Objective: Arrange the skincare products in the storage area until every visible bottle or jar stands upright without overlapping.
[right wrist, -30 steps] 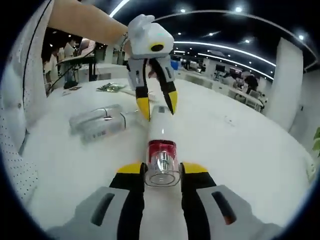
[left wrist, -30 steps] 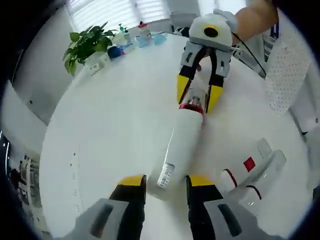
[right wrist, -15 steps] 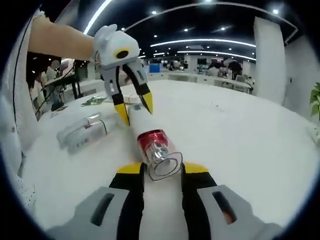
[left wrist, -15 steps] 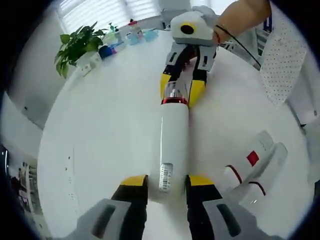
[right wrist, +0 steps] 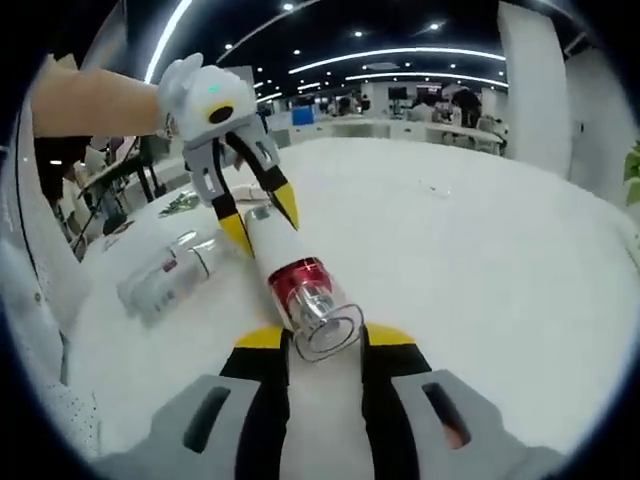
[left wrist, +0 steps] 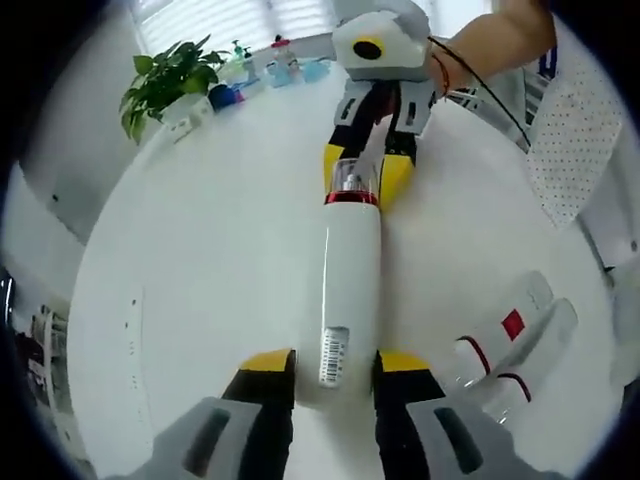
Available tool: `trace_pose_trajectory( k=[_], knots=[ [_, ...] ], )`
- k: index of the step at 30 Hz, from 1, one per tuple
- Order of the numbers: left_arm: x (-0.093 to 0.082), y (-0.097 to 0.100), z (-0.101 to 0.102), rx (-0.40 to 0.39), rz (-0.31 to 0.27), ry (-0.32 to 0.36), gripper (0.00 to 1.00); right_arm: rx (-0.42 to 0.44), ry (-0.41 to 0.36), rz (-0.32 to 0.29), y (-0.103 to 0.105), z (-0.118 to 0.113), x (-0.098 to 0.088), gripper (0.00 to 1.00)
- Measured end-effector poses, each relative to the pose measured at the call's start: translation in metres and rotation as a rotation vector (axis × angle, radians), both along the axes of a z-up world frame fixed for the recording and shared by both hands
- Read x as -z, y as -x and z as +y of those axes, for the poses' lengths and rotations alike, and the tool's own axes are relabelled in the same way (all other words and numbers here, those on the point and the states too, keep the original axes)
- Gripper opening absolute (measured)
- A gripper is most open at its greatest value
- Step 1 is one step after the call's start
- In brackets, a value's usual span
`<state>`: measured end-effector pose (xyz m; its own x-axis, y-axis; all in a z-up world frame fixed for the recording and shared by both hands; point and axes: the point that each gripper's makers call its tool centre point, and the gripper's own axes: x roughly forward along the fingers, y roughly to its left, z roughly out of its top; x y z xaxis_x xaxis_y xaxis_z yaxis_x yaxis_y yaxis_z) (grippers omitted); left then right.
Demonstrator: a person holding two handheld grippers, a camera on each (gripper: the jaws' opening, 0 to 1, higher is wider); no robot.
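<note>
both grippers [left wrist: 329, 368] [right wrist: 324, 340] pinch the white bottle's [left wrist: 350, 275] ends; bare table [left wrist: 210, 240] around.

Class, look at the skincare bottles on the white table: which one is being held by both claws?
The tall white bottle with the red collar and clear cap: the left claw grips its base, the right claw its cap. The other bottles lie untouched beside it.
</note>
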<state>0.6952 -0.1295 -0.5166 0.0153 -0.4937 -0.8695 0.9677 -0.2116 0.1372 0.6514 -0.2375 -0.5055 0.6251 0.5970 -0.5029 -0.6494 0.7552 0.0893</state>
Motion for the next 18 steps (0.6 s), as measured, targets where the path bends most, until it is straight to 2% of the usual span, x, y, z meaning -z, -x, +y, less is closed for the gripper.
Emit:
trace_pose_trajectory(
  k=[4,7,8,11,18],
  knots=[
    [0.000,-0.001,0.002,-0.022,0.013,0.002,0.29,-0.009,-0.013,-0.009,0.000,0.002,-0.013,0.26],
    [-0.001,-0.002,0.005,-0.057,0.036,0.021,0.29,0.003,-0.110,-0.027,-0.006,0.007,-0.036,0.27],
    [-0.001,-0.002,0.006,-0.069,0.044,0.026,0.29,0.002,-0.116,-0.035,-0.007,0.008,-0.040,0.27],
    [-0.002,-0.003,0.010,-0.098,0.060,0.049,0.29,-0.040,-0.063,-0.092,-0.013,0.015,-0.057,0.27],
    [-0.001,-0.003,0.017,-0.176,0.094,0.101,0.29,-0.081,-0.098,-0.181,-0.030,0.040,-0.096,0.29]
  ],
)
